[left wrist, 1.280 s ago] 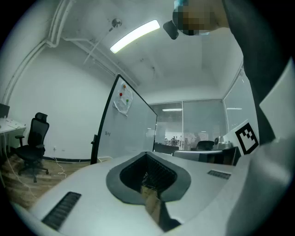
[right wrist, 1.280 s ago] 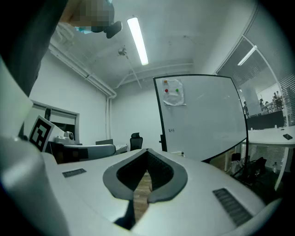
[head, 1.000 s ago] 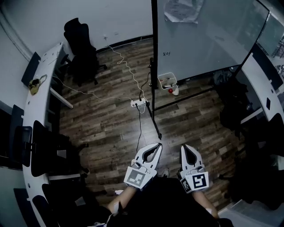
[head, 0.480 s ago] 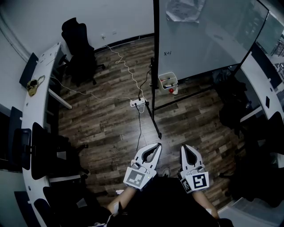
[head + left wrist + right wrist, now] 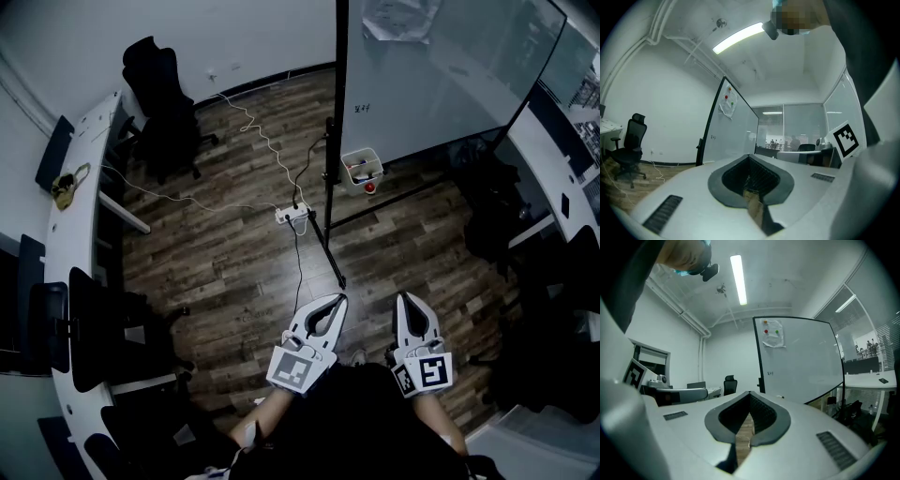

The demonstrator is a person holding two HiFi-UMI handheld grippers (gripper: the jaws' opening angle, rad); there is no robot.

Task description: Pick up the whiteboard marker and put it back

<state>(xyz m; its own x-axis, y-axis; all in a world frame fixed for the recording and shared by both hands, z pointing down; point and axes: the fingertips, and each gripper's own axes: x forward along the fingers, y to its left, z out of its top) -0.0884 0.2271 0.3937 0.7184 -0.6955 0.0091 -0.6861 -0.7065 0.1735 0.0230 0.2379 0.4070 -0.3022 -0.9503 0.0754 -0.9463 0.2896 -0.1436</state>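
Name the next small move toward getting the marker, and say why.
Probably step forward toward the bin at the foot of the whiteboard. It is the likeliest marker spot, though its contents are too small to tell. The left gripper and right gripper are both shut, empty and held near the body, far short of it.
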